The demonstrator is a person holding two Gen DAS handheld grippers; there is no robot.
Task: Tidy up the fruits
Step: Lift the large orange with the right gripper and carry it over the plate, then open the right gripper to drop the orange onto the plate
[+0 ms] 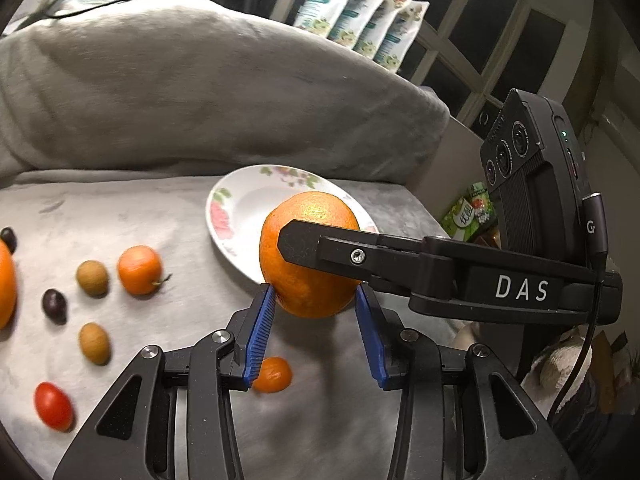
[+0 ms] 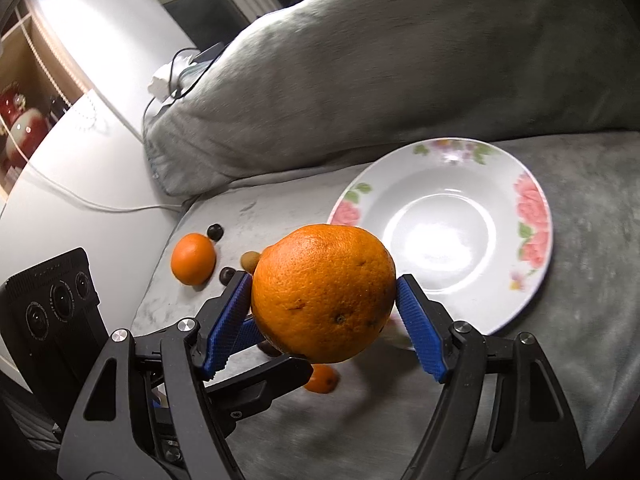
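A big orange (image 2: 324,292) is held in the air between the blue pads of my right gripper (image 2: 324,300), which is shut on it. In the left wrist view the same orange (image 1: 308,256) sits between the tips of my left gripper (image 1: 316,300), with the right gripper's black finger (image 1: 320,248) across its front. The left pads (image 1: 260,328) touch or nearly touch the orange's lower sides. A white floral plate (image 2: 440,236) lies on the grey blanket just beyond the orange, seen also in the left wrist view (image 1: 240,216).
On the blanket to the left lie a mandarin (image 1: 140,270), two brown longans (image 1: 93,278), a dark grape (image 1: 55,306), a cherry tomato (image 1: 53,406), a kumquat (image 1: 274,374) and another orange (image 1: 6,284). A grey pillow (image 1: 180,92) rises behind.
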